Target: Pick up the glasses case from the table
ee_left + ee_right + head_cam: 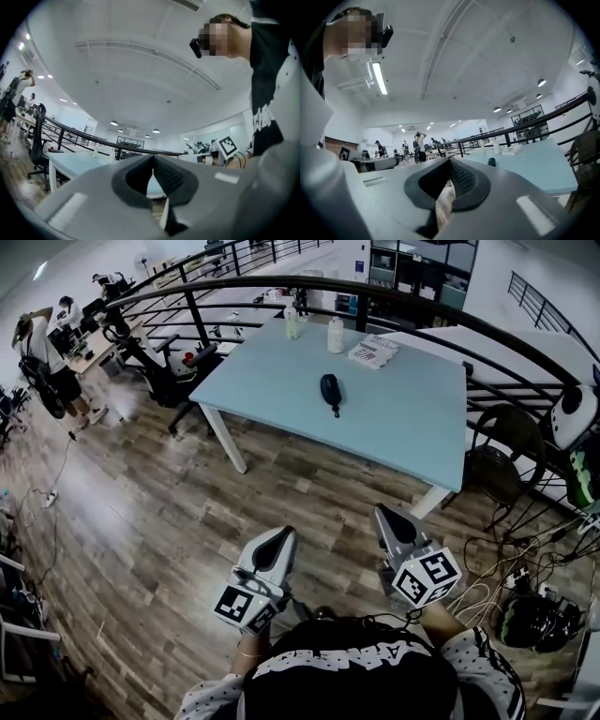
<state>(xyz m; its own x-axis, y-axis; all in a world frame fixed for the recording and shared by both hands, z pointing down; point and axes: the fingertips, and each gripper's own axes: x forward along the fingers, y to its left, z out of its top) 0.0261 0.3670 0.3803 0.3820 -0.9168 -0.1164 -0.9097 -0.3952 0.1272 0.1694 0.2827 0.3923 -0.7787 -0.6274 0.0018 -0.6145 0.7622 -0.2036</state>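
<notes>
Nearest the camera, the left gripper and the right gripper are held side by side above the wooden floor, each carrying its marker cube and both pointing toward the desk. In the left gripper view the left gripper has its two jaws pressed together at the tips, with nothing between them. In the right gripper view the right gripper is likewise pressed together and empty. Both grippers are well apart from the desk. A tangle of cables lies on the floor to the right. The desk has a pale blue top and white legs. The glasses case, dark and oval, lies flat near the middle of the desk top, clear of the other items; the right gripper view shows the same glasses case as a small dark shape on the desk surface. Toward the far edge of the desk stand two bottles, with a printed booklet just beside them. A black curved railing runs behind the desk. An office chair stands at the desk's left end. Farther left, people stand near other workstations.
</notes>
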